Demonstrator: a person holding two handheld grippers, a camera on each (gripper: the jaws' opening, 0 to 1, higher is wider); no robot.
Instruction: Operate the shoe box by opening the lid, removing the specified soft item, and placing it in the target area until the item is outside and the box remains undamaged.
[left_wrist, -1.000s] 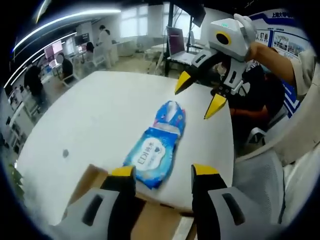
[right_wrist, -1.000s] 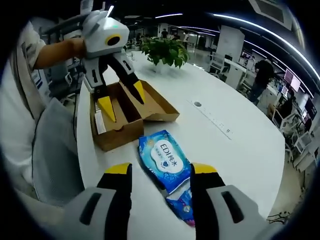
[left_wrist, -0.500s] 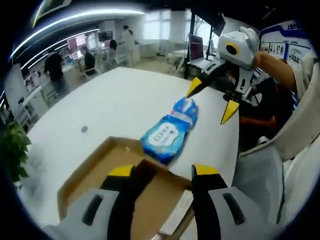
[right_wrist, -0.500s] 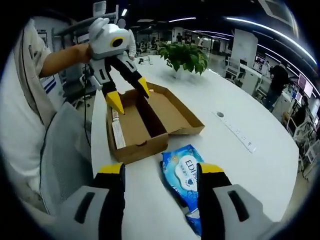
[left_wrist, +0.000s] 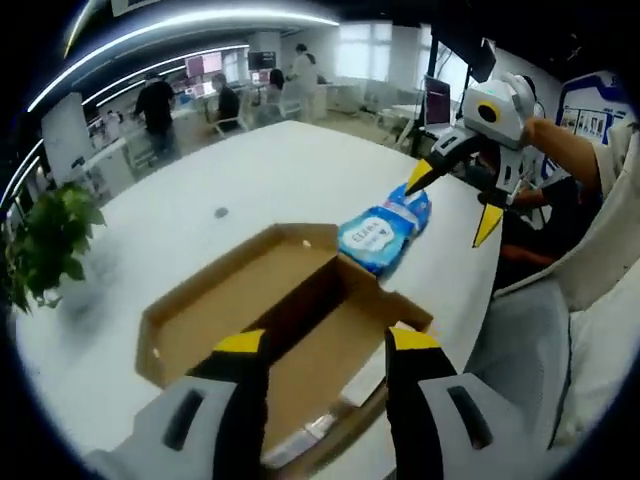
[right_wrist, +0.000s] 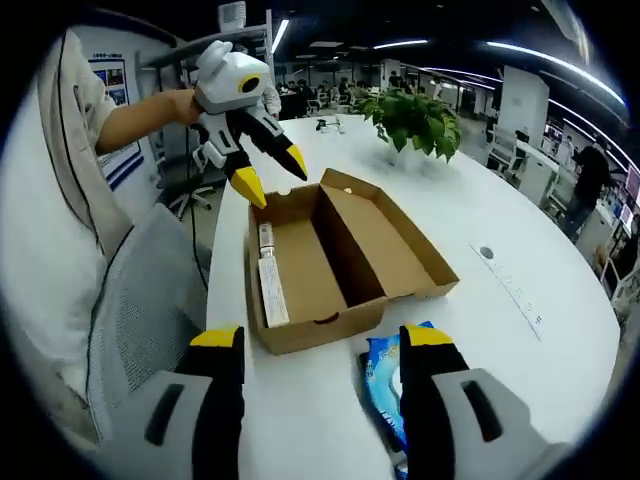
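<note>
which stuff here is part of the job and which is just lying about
Part of the job:
open shoe box
blue wet wipes pack
left tool
right tool

Just lying about:
potted plant
white table
mesh office chair

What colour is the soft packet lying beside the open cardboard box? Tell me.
Blue with white lettering: the soft packet, clearest in the left gripper view.

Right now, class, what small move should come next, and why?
Probably lift both grippers away and stop: the blue wipes pack already lies on the white table outside the open shoe box, and both grippers' jaws are open and empty.
</note>
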